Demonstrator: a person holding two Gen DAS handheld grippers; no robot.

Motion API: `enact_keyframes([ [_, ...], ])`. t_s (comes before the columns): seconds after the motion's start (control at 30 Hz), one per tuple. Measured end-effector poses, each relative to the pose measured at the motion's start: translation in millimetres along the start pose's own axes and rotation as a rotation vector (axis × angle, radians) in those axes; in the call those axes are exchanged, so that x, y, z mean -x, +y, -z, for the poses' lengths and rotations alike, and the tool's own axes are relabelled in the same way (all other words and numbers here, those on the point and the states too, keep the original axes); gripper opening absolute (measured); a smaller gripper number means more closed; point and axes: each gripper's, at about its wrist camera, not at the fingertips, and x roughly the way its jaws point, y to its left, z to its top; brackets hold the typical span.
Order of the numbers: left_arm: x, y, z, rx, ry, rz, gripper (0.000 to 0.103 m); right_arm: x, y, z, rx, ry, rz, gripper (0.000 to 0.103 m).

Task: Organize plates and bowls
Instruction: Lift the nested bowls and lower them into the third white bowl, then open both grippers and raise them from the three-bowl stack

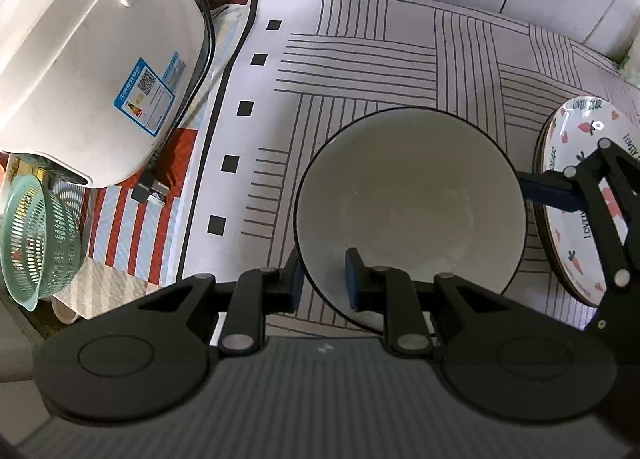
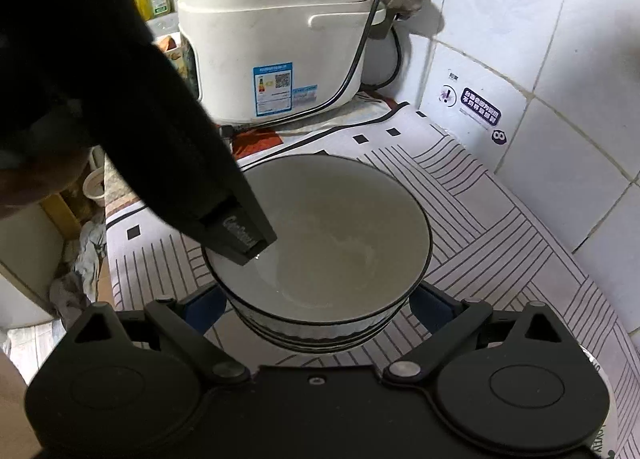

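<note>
A white bowl (image 1: 412,203) with a dark rim sits on the striped mat. My left gripper (image 1: 322,283) straddles its near-left rim, one finger outside and one inside, closed on the rim. In the right wrist view the bowl (image 2: 336,235) lies between the two blue pads of my right gripper (image 2: 318,309), which stands wide open around the bowl's near side, not touching that I can tell. The left gripper's body (image 2: 236,231) reaches into the bowl from the left. A stack of carrot-patterned plates (image 1: 568,219) lies right of the bowl, under the right gripper.
A white rice cooker (image 1: 92,59) with a black cord stands at the left back, also in the right wrist view (image 2: 272,43). A green colander (image 1: 36,243) hangs off the left edge. Tiled walls (image 2: 540,59) close the back and right.
</note>
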Motion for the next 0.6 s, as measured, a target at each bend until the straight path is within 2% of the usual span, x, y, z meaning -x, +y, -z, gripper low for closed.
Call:
enact_keyframes([
  [0.27, -4, 2, 0, 0.028, -0.005, -0.001, 0.019, -2, 0, 0, 0.003, 0.004, 0.001, 0.101],
  [0.43, 9, 15, 1, 0.116, -0.038, 0.052, 0.025, 9, 4, 4, 0.005, -0.014, 0.036, 0.101],
  [0.6, 29, 18, 5, 0.114, -0.085, 0.052, 0.031, 26, 4, 9, -0.045, -0.053, 0.072, 0.101],
])
